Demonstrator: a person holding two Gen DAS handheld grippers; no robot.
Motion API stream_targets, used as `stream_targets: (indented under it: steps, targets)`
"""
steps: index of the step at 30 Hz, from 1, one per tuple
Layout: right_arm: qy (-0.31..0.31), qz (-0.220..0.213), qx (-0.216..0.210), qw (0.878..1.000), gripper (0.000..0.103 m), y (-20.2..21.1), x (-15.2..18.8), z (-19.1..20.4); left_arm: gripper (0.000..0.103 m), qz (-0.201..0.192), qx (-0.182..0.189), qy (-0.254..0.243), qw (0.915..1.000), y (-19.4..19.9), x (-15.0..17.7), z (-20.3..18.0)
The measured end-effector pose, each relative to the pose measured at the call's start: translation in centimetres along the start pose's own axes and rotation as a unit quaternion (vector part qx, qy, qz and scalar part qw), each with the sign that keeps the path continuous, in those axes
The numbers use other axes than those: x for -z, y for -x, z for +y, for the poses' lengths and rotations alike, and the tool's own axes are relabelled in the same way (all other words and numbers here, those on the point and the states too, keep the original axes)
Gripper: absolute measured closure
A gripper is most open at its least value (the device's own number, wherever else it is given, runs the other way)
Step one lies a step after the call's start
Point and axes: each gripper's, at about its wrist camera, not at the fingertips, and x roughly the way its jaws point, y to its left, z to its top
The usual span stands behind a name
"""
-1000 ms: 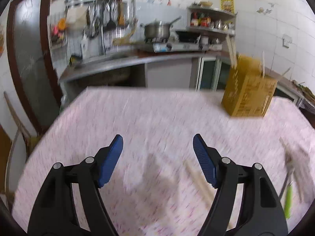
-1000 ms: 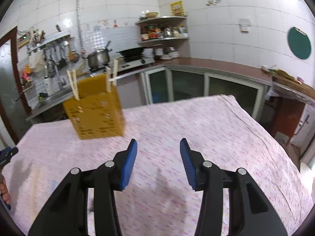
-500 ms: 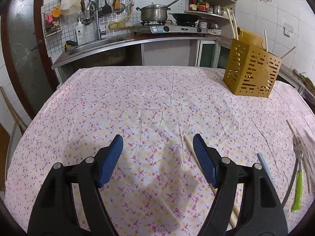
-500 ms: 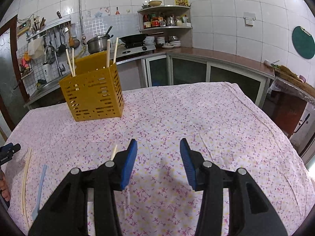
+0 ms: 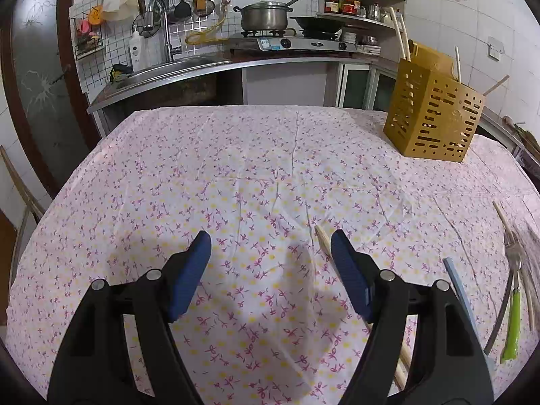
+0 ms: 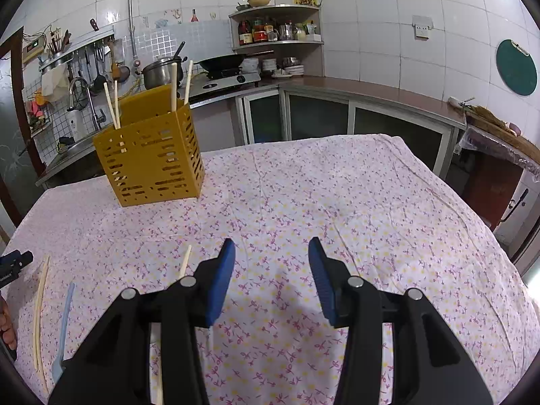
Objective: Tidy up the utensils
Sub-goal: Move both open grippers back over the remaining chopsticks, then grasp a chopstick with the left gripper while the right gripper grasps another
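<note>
From the left wrist camera, the left gripper [image 5: 270, 256] is wide open over the table [image 5: 141, 182] with the flowery cloth, and it holds nothing. A wooden chopstick [image 5: 323, 239] lies on the cloth just beside the right blue finger and runs on under it. A yellow basket [image 5: 433, 119] stands near the far right corner of the table, with chopsticks standing in it. By the right edge lie a light blue handle [image 5: 460, 290], a green-handled tool [image 5: 512, 324] and more sticks; that part is blurry, so the green one may be a fork or a peeler.

From the right wrist camera, the right gripper [image 6: 270, 270] is partly open and holds nothing. The basket [image 6: 152, 165] stands near the far left corner. A chopstick [image 6: 185, 260] pokes out beside the left blue finger. Near the left edge lie two more chopsticks [image 6: 39, 307] and the blue tool [image 6: 64, 324].
</note>
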Motion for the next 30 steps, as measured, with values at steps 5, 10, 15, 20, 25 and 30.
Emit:
stream_targets:
  steps: [5,10,15,20,25,30]
  targets:
    - [0.001,0.005,0.000,1.000,0.058,-0.2,0.2,0.1,0.031,0.010,-0.003,0.011,0.9999,-0.3,0.0,0.6]
    - [0.003,0.006,0.002,1.000,0.058,-0.2,0.2,0.2,0.031,0.018,-0.006,0.010,0.9998,-0.7,0.0,0.6]
    - [0.007,0.014,0.003,1.000,0.058,-0.6,0.3,0.8,0.031,0.035,0.005,0.010,0.9993,-1.6,-0.6,-0.4]
    - [0.019,0.021,0.003,1.000,0.056,-0.8,0.0,2.1,0.031,0.058,-0.008,-0.022,0.9980,-3.3,-1.0,-2.6]
    - [0.045,0.029,-0.001,0.999,0.055,-0.9,0.0,3.7,0.032,0.069,-0.050,-0.063,0.9943,-4.3,-1.2,-2.9]
    - [0.059,0.042,-0.002,0.997,0.055,-1.4,-0.1,5.1,0.042,0.088,-0.009,-0.035,0.9955,-4.5,-1.2,-1.7]
